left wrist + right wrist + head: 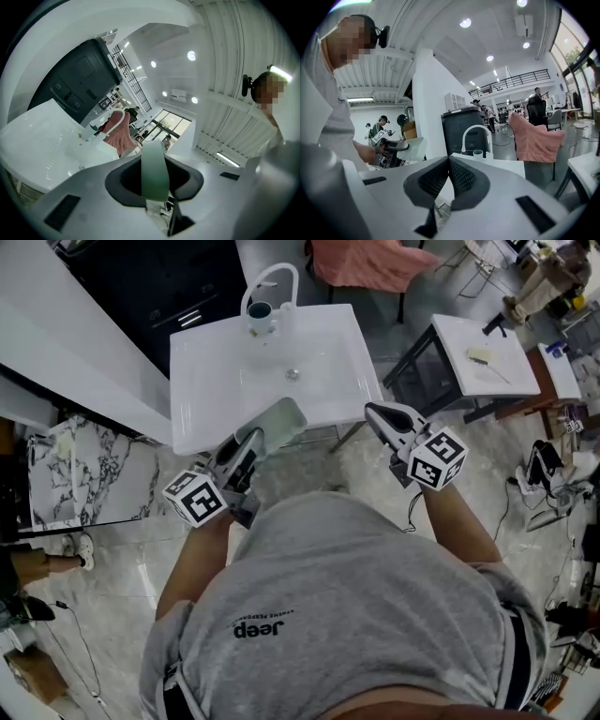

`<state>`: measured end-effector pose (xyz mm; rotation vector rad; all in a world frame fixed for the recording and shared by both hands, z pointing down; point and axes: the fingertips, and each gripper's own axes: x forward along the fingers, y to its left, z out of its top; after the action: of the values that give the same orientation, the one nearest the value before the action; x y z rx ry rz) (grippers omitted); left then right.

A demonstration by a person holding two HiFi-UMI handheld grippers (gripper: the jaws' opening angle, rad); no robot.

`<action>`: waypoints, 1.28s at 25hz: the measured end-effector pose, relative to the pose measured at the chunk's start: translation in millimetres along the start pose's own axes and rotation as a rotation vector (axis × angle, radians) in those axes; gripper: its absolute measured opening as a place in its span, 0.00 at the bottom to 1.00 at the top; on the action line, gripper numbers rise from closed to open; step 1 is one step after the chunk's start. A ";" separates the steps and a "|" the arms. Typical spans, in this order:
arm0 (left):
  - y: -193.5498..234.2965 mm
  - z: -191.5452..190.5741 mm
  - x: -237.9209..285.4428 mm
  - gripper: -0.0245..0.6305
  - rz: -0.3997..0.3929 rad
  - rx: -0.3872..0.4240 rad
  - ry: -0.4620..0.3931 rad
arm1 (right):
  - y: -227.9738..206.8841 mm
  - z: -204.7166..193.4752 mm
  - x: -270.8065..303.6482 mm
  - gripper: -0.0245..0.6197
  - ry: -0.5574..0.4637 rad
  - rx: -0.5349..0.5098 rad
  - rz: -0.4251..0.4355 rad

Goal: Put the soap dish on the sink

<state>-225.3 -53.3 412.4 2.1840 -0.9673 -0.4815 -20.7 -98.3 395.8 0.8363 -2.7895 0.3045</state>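
Snugly round soap dish [153, 164], left tool [154, 185]

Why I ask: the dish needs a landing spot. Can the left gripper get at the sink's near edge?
Probably yes. The left gripper, shut on the soap dish, appears to hover at the sink's bare near edge, and nothing stands between.

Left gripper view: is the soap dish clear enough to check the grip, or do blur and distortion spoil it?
Left gripper view: strong fisheye bend and dark corners; the soap dish is a soft, edge-on green strip, yet plainly clamped between the jaws. Head view: even light; it shows sharper there, by the front edge of the white sink.
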 end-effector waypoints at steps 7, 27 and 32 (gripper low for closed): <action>28.2 6.4 80.8 0.18 0.107 0.050 -0.051 | -95.0 8.3 22.7 0.12 -0.018 -0.003 0.123; 169.0 6.6 295.6 0.18 0.174 -0.050 0.193 | -270.5 4.6 68.5 0.12 0.047 0.054 0.042; 218.5 -11.8 342.7 0.18 0.221 -0.104 0.255 | -287.4 -5.0 68.7 0.12 0.061 0.062 -0.004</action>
<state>-103.6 -412.5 558.9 1.9595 -1.0037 -0.1416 84.9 -367.3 457.4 0.8318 -2.7346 0.4107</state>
